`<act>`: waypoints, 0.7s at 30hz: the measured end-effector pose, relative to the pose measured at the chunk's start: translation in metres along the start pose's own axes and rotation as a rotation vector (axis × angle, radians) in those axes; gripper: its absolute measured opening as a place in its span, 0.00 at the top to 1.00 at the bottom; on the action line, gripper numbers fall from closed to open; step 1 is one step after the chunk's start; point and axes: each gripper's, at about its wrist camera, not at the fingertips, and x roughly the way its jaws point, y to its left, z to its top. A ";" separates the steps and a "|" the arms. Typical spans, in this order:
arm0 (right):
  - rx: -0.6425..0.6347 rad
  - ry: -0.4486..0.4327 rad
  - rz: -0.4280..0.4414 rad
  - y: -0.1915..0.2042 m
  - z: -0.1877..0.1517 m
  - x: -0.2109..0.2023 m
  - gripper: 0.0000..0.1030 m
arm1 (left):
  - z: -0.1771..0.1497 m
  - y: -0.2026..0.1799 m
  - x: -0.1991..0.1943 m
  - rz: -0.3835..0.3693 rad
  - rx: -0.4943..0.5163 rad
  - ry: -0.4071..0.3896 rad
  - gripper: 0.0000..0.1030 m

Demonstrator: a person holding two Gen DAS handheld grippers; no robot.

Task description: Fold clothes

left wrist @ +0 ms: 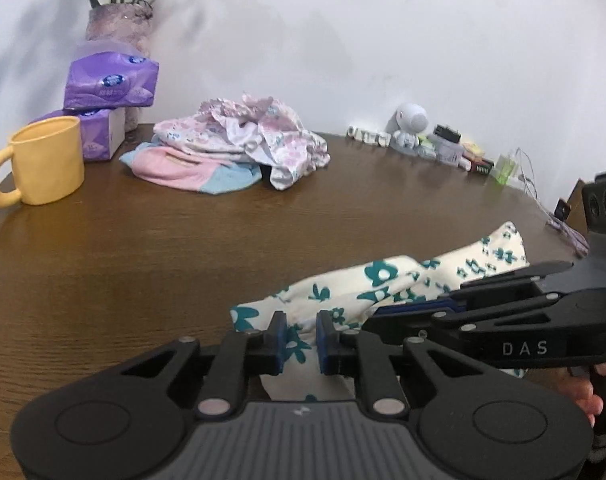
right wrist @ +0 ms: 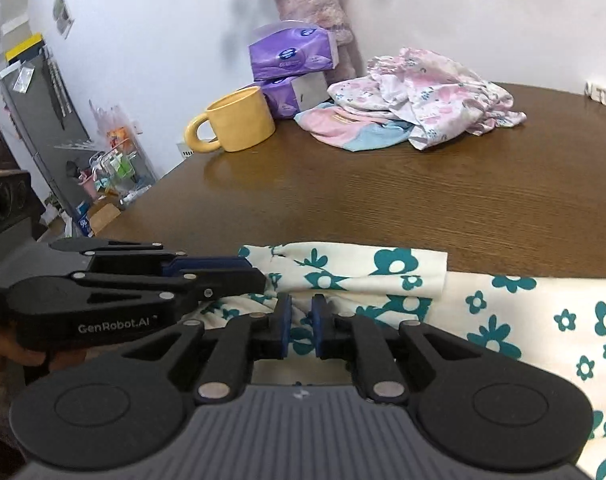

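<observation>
Left gripper (left wrist: 301,344) and right gripper (right wrist: 301,330) both have fingers pinched narrow on the cream garment with teal flowers (right wrist: 503,312), bunched at the near edge of the table (left wrist: 183,240). Pile of pastel clothes (left wrist: 231,148) sits toward the far edge, yellow mug (left wrist: 43,160) beside it.

Black tongs (left wrist: 299,338) with blue pads (left wrist: 281,340), silver pivot screws, ribbed grey body
</observation>
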 end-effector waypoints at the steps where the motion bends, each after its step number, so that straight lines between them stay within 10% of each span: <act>1: 0.000 -0.010 -0.002 0.001 0.000 -0.004 0.89 | 0.000 -0.002 -0.005 -0.003 0.000 -0.013 0.87; 21: -0.045 -0.078 -0.023 0.015 -0.018 -0.040 0.89 | -0.018 -0.029 -0.042 0.027 0.034 -0.088 0.77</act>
